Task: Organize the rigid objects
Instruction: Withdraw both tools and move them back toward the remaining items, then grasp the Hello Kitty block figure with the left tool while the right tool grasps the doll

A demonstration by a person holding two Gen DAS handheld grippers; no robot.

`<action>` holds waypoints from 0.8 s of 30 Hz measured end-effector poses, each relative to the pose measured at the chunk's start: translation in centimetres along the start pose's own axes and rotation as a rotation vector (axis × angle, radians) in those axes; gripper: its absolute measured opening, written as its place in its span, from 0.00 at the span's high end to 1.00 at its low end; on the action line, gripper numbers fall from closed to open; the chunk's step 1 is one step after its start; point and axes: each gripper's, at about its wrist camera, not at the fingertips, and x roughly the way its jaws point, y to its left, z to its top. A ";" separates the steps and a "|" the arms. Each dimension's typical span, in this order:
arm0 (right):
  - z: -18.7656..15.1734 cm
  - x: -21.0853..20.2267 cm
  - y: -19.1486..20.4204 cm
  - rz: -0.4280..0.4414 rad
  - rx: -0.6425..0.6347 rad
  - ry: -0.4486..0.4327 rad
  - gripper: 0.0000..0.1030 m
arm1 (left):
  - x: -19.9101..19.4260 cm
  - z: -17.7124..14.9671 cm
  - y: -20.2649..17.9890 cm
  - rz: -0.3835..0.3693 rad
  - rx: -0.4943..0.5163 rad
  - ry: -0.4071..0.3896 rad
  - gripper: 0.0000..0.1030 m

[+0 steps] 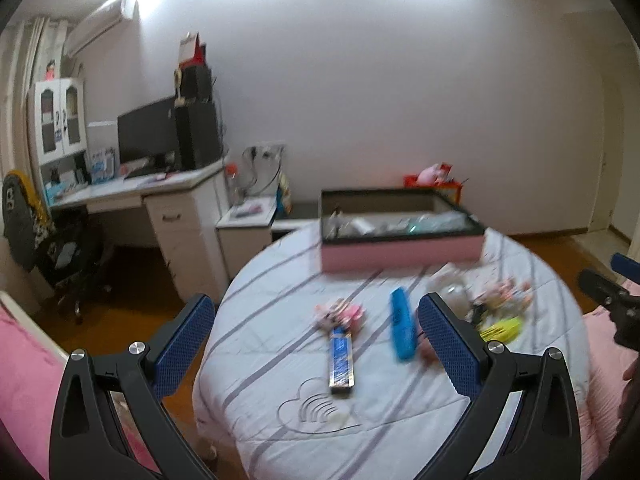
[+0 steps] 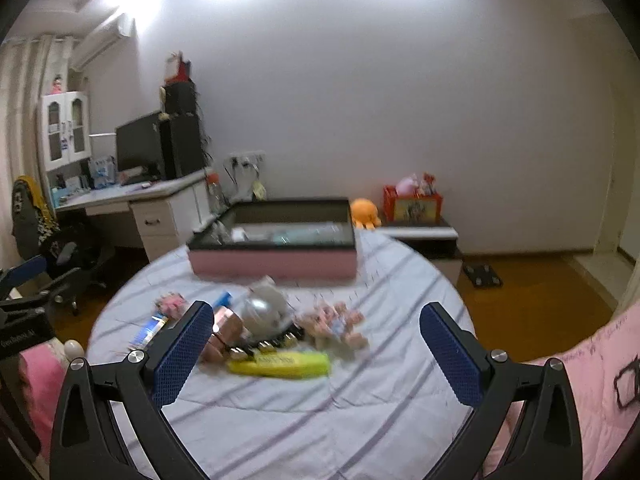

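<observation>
Toys (image 2: pixel 332 322) and a yellow case (image 2: pixel 280 364) were seen scattered on the bed (image 2: pixel 320 420), before a pink box (image 2: pixel 272 262).
Both the left claw (image 1: pixel 316 340) and the right claw (image 2: pixel 316 344) were held wide open and empty above the bed.

Bedspread (image 2: pixel 280 420): we see pale blue-white with grey-purple stripes
Box (image 2: pixel 272 266): we see pink sides, black rim
Gripper pads (image 2: pixel 182 354): we see blue, dotted texture
Long case (image 2: pixel 280 364): we see yellow
Bar (image 1: pixel 402 328): we see bright blue
Plush toy (image 2: pixel 365 212): we see orange
</observation>
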 end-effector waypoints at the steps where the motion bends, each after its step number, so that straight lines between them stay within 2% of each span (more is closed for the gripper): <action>1: -0.3 0.7 -0.4 -0.005 0.010 0.022 0.00 | 0.7 -0.3 0.3 -0.001 -0.006 0.021 0.00; 11: -1.4 5.0 -1.2 -0.009 0.019 0.121 0.00 | 7.4 -2.9 -0.1 0.005 0.006 0.191 0.00; 15: -1.4 6.6 -1.5 -0.012 0.020 0.145 0.00 | 10.0 -2.8 -0.6 -0.022 0.014 0.233 0.00; 24: -1.2 10.1 -2.0 -0.023 0.028 0.191 0.00 | 16.4 -2.3 -1.6 -0.017 0.107 0.362 0.00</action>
